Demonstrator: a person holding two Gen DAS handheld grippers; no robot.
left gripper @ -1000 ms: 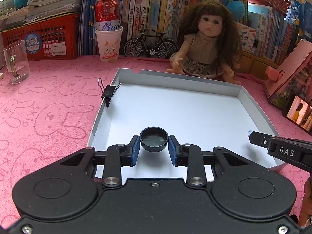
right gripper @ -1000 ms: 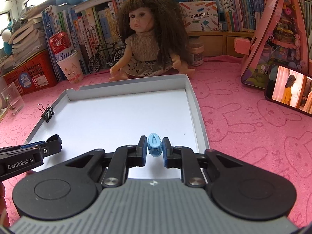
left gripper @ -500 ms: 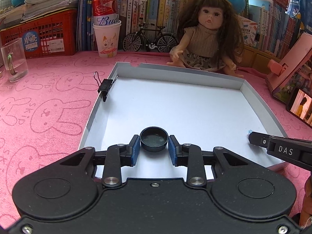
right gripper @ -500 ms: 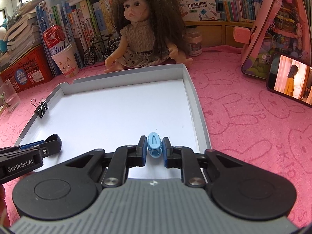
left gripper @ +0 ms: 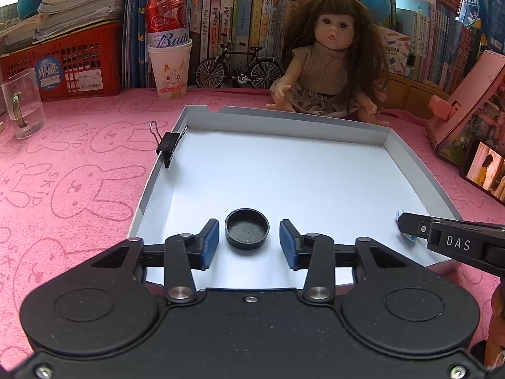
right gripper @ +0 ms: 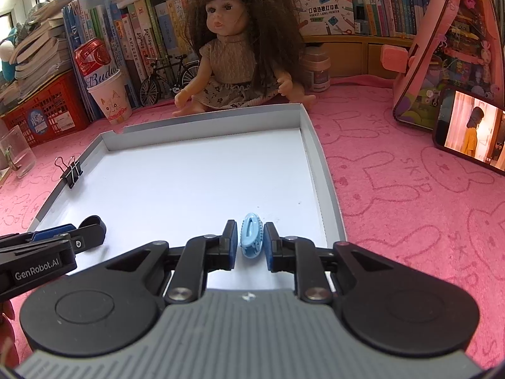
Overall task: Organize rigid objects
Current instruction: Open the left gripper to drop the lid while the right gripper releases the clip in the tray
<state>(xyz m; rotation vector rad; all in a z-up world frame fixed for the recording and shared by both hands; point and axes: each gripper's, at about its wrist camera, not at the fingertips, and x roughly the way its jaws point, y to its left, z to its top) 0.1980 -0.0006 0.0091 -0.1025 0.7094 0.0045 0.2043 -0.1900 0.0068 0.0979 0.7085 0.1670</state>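
From the left wrist camera, the left gripper hangs over the near edge of a shallow white tray on the desk's pink cloth. Its jaws are opening, and a black round lid lies on the tray floor between the blue pads, clear of both. A black binder clip grips the tray's left wall. At the right edge the right gripper reaches in over the tray's near right corner, with a bit of pale blue showing at its tip. A doll sits just beyond the tray's far wall.

From the right wrist camera, the right gripper points at the tray's near right corner. Its jaws are opening; a small light-blue hair clip stands between them with a narrow gap on each side. The left gripper enters at the lower left, over the tray's near left part. The binder clip sits on the left wall.
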